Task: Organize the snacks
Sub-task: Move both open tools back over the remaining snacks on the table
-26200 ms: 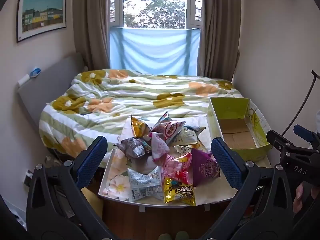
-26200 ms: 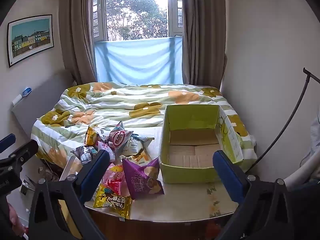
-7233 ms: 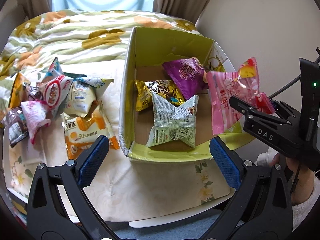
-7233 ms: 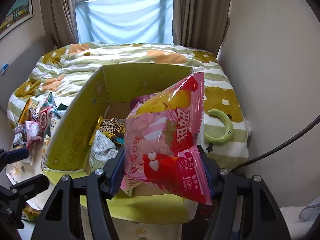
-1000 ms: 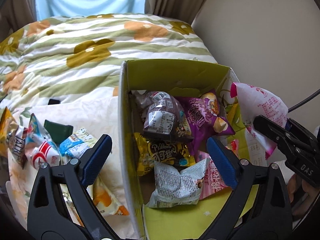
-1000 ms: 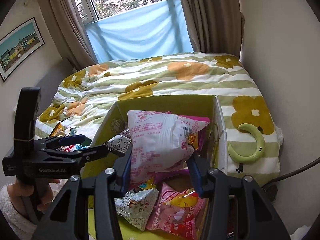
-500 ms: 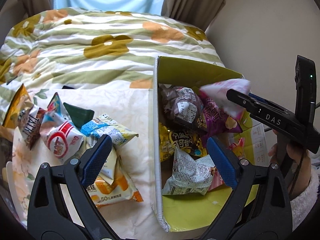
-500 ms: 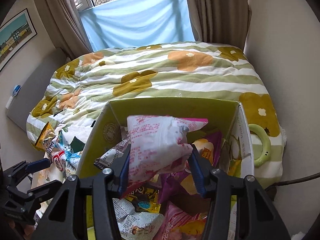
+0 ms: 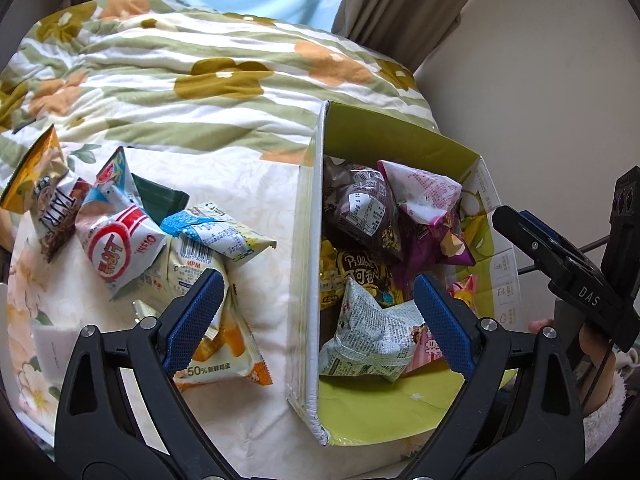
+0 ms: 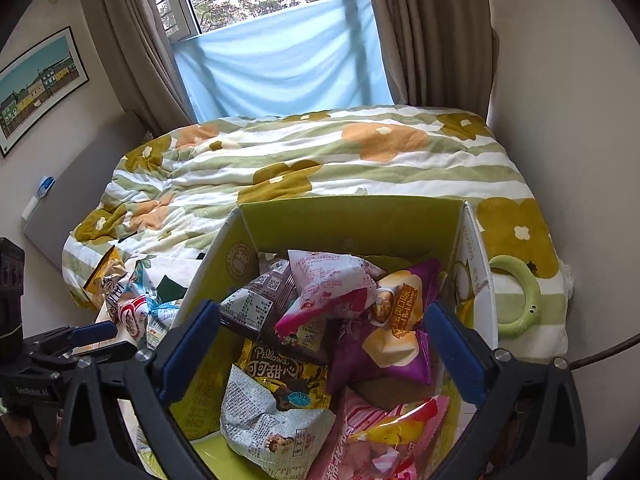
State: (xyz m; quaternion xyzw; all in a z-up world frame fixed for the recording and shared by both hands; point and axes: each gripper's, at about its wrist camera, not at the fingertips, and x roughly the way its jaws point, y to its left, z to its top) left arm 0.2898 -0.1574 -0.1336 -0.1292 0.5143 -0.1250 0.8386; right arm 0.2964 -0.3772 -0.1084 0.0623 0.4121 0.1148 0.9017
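The white-and-pink snack bag [image 10: 328, 280] lies crumpled atop the packets in the green box [image 10: 352, 216]. My right hand-held gripper [image 10: 320, 352] and left hand-held gripper [image 9: 316, 312] gape wide, both empty. More snacks [image 9: 120, 240] litter the desk [image 9: 256, 192] beside the box.

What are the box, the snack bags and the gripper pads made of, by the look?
Box: likely printed cardboard, matte green, a pale raw edge along the wall top.
Pink-white bag: thin plastic film, slightly glossy, creased and puffed, crimped seams.
Yellow bag: shinier, possibly foil-lined.
Pads: blue, probably rubber, with a fine grid texture.
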